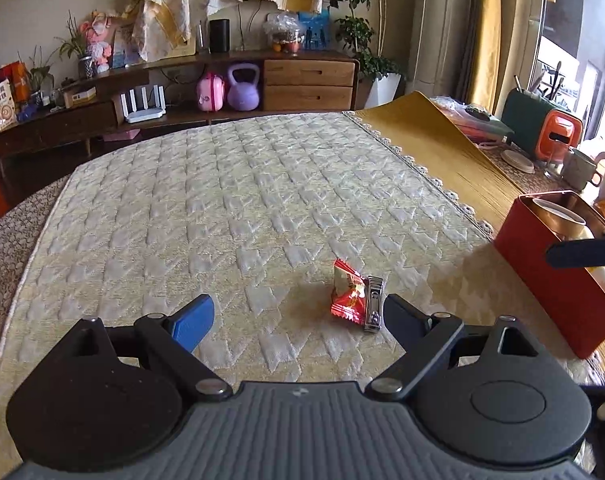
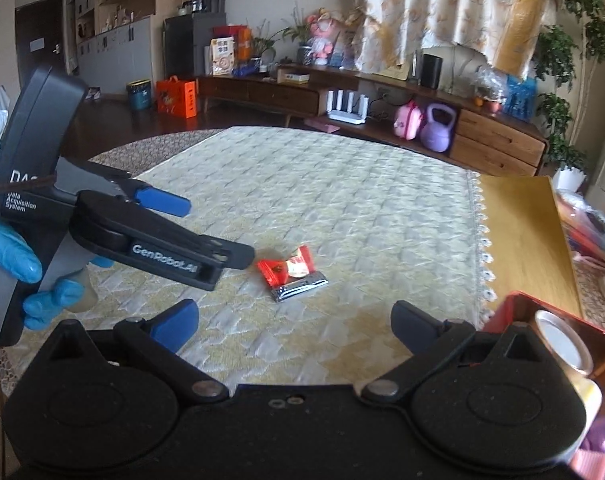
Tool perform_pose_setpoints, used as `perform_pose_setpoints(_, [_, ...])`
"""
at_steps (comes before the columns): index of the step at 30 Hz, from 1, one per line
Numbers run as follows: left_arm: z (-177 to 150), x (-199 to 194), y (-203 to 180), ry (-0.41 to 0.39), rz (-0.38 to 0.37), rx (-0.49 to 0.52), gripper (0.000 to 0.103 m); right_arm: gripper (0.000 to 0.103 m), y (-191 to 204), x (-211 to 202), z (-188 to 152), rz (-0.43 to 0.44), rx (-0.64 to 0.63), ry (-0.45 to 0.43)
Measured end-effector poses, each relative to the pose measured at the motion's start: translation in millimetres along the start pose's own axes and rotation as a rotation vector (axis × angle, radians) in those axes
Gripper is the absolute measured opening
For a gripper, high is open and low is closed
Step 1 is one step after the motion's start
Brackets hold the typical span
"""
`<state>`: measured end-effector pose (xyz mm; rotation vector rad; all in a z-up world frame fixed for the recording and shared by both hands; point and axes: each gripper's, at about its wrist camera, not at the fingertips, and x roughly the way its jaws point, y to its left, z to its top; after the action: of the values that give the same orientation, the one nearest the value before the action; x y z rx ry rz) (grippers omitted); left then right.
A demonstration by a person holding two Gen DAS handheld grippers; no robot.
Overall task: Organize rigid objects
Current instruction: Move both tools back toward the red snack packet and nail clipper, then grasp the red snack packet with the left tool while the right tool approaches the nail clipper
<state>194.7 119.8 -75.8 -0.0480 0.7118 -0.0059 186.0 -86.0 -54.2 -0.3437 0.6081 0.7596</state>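
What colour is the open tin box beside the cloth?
Red, with a coppery inside; the tin box shows best in the left wrist view.

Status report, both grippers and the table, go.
Left gripper open, empty. Right gripper open, empty. Nail clipper lying against red candy wrapper on the quilted cloth, red tin to the right. Nothing in the way.

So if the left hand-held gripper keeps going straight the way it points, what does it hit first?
Probably the quilted cloth, just left of the red candy wrapper and the nail clipper. The left hand-held gripper is open, and those two lie near its right finger. Depth is uncertain.
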Motion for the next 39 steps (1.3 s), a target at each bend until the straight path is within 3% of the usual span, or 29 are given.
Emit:
perform_pose_setpoints(20, [12.7,62.1,-7.6,0.069,-0.041,0.020,0.092,0.090,-10.1,72.9,-4.1,0.073,-0.070,0.063])
perform_pose_setpoints(25, [12.6,70.7,-7.9,0.092,-0.058,0.016,0.075,0.082,-13.4,83.8,-3.1,0.086,-0.070,0.067])
perform_pose_setpoints(34, [11.8,73.2,-12.6,0.085,-0.101,0.021,0.053,0.081,-16.5,96.7,-3.5,0.085,-0.079,0.054])
perform_pose_setpoints(39, [14.8,74.7,-14.7,0.092,-0.120,0.010,0.031,0.079,-18.1,101.6,-1.6,0.095,-0.088,0.047])
